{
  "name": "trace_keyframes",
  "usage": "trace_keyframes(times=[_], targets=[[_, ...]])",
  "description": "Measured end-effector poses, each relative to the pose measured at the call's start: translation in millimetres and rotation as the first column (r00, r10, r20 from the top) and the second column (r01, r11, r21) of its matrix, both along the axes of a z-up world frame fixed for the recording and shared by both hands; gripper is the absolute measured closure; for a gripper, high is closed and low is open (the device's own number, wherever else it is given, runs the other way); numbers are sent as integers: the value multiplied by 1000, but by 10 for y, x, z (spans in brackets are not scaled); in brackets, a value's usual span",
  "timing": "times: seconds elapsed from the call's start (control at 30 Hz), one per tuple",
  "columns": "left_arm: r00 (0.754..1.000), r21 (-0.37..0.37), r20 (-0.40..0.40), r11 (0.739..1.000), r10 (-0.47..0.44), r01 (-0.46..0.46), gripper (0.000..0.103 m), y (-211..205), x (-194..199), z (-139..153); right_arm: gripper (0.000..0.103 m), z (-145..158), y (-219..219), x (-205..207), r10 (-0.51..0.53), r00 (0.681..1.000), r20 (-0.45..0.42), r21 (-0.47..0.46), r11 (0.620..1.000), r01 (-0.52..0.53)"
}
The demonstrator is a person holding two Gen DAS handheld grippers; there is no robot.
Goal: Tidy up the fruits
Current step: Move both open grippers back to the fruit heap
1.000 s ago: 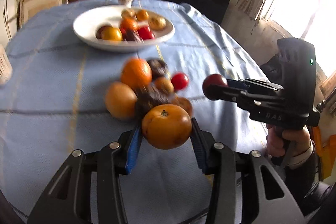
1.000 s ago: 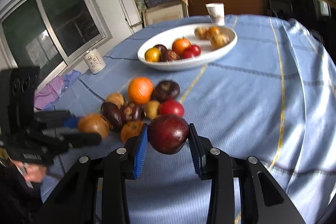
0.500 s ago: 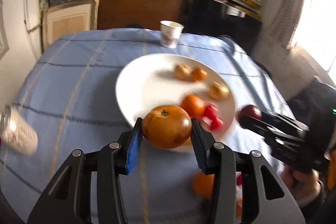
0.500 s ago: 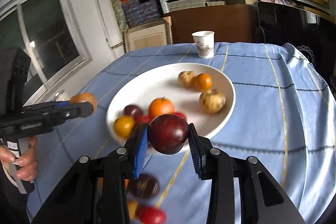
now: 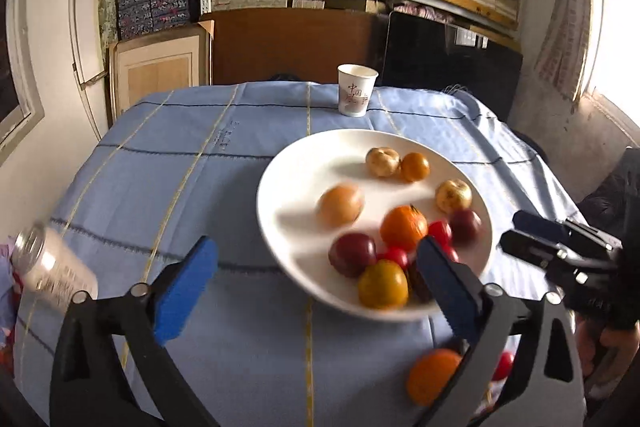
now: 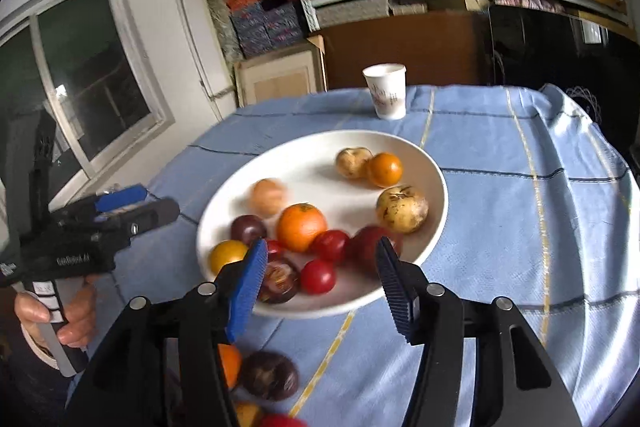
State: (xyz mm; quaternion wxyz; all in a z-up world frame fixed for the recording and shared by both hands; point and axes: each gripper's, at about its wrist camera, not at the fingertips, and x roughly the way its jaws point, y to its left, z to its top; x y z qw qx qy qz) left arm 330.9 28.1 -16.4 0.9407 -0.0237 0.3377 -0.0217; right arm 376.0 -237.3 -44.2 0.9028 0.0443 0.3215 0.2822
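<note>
A white plate (image 5: 280,183) (image 6: 308,163) on the blue cloth holds several fruits. My left gripper (image 5: 316,283) hovers at the plate's near edge; its jaws are opening wide with nothing between them. A blurred tan-orange fruit (image 5: 341,205) (image 6: 269,195) lies on the plate just beyond it. My right gripper (image 6: 320,283) (image 5: 536,243) stands at the plate's near rim, jaws opening and empty. A blurred dark red fruit (image 6: 370,241) (image 5: 466,225) rests on the plate just past its pads. Seen from the right wrist, the left gripper (image 6: 132,205) is at the plate's left.
Loose fruits stay on the cloth near me: an orange (image 5: 434,375) (image 6: 230,365), a dark purple one (image 6: 270,375) and a red one (image 5: 504,365). A paper cup (image 5: 356,95) stands behind the plate. A can (image 5: 48,267) lies at the left edge.
Both grippers carried their fruits from the loose pile to the plate, then opened. The tan-orange fruit and the dark red fruit have left the pads and now lie on the plate.
</note>
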Motion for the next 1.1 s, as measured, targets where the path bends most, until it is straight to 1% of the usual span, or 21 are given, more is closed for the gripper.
trace_keyframes(times=[0.1, 0.2, 0.23, 0.27, 0.33, 0.4, 0.47, 0.5, 0.57, 0.63, 0.73, 0.83, 0.97, 1.03, 1.1], targets=[[1000, -13, -23, 1000, 2, -2, 5, 52, -222, -156, 45, -26, -89, -225, 11, 1000, 3, 18, 1000, -11], [995, 9, -85, 999, 45, -45, 5, 105, -381, -363, 45, -156, -172, -451, 19, 1000, -8, 2, 1000, -19], [992, 14, -116, 999, 47, -46, 5, 115, -424, -421, 45, -207, -201, -507, 8, 1000, -25, -8, 1000, -8], [991, 14, -127, 999, 44, -42, 5, 124, -447, -444, 45, -235, -222, -535, 7, 999, -40, -2, 1000, -7], [992, 15, -115, 999, 49, -47, 5, 148, -520, -438, 45, -268, -269, -589, 26, 997, -76, 40, 999, -23], [994, 40, -84, 997, 63, -60, 5, 147, -589, -405, 45, -263, -294, -641, 32, 996, -83, 59, 998, -27], [995, 77, -58, 995, 76, -71, 5, 125, -659, -384, 45, -248, -275, -696, 25, 998, -59, 25, 999, -23], [996, 101, -45, 992, 83, -78, 5, 111, -685, -381, 45, -250, -246, -715, 17, 999, -44, -12, 1000, -17], [995, 164, -23, 982, 97, -92, 5, 53, -731, -379, 44, -264, -196, -728, 13, 999, -34, -57, 998, -15], [995, 217, -11, 972, 98, -93, 5, 0, -751, -370, 35, -286, -169, -722, 21, 999, -37, -72, 997, -23], [996, 291, 16, 953, 88, -89, 5, -98, -803, -360, 35, -310, -142, -732, 32, 998, -48, -86, 996, -37], [998, 316, 24, 947, 60, -64, 5, -161, -841, -348, 35, -308, -138, -748, 42, 998, -51, -93, 995, -47], [999, 313, 23, 949, 28, -34, 5, -211, -897, -329, 35, -328, -99, -790, 59, 997, -58, -130, 989, -66], [999, 313, 26, 949, 28, -35, 5, -211, -918, -323, 38, -337, -77, -818, 74, 996, -59, -144, 986, -82], [999, 314, 32, 948, 36, -44, 5, -200, -941, -311, 44, -340, -56, -849, 94, 994, -58, -156, 983, -102]])
